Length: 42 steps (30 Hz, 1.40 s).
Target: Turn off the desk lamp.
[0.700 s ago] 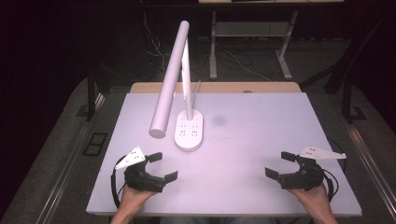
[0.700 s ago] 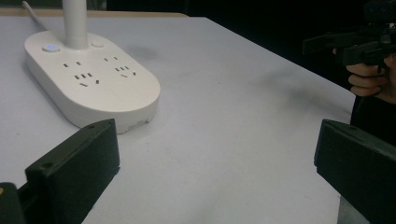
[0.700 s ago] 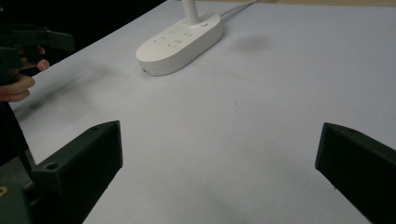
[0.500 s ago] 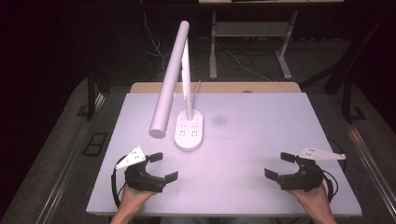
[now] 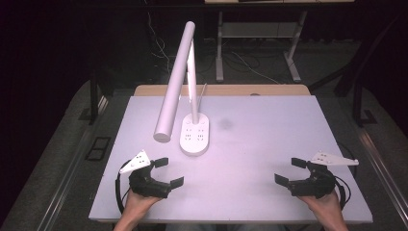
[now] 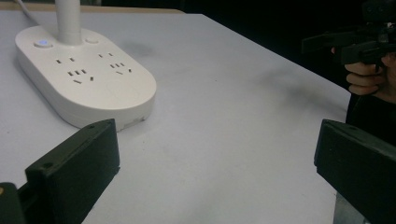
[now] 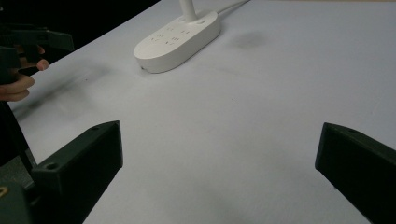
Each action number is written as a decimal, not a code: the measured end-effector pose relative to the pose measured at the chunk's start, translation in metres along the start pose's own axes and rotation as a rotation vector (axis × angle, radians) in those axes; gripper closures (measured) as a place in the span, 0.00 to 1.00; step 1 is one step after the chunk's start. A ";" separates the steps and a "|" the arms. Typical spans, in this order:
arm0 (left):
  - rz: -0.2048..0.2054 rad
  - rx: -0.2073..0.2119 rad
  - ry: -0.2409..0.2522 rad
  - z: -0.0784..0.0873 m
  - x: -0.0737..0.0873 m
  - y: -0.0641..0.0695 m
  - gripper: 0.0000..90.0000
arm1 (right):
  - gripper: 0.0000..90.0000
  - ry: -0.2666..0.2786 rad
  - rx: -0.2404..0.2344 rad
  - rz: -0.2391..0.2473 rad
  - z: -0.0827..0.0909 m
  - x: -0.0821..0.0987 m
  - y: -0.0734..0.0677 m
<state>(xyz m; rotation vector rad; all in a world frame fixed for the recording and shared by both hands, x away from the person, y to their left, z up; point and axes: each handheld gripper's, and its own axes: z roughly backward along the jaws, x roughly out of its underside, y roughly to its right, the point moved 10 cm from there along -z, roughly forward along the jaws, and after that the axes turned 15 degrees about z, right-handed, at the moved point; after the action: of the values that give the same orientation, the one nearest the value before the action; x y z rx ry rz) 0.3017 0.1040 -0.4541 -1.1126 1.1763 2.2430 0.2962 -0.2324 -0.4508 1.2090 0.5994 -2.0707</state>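
Note:
A white desk lamp with a long tube head (image 5: pixel 174 82) stands on an oval base with power sockets (image 5: pixel 195 136) at the back left of the white table (image 5: pixel 260 144). My left gripper (image 5: pixel 169 172) rests near the front left edge, open, nothing between its jaws. My right gripper (image 5: pixel 290 171) rests near the front right edge, also open and empty. In the left gripper view the lamp base (image 6: pixel 84 79) lies ahead to the left and the other gripper (image 6: pixel 364 44) is held at the far right. In the right gripper view the base (image 7: pixel 180 39) lies far ahead.
A faint dark smudge (image 5: pixel 224 124) marks the tabletop right of the lamp base. A white cable (image 5: pixel 202 91) runs off the back of the base. A wooden strip (image 5: pixel 226 90) borders the table's far edge. Metal frame legs (image 5: pixel 293 62) stand on the dark floor behind.

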 end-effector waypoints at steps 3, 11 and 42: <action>0.001 -0.001 -0.002 0.000 0.000 0.000 0.00 | 0.01 -0.001 -0.002 -0.002 0.001 0.000 0.000; 0.000 -0.002 -0.003 0.001 0.001 0.000 0.00 | 0.01 -0.010 0.004 0.001 0.001 0.001 0.002; 0.009 -0.011 0.011 0.002 -0.001 -0.003 0.00 | 0.01 -0.081 -0.066 0.087 -0.017 -0.035 -0.004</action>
<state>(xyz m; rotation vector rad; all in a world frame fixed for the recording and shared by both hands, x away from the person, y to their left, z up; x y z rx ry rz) 0.3035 0.1071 -0.4539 -1.1270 1.1771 2.2557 0.3154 -0.2072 -0.4273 1.0899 0.5630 -2.0016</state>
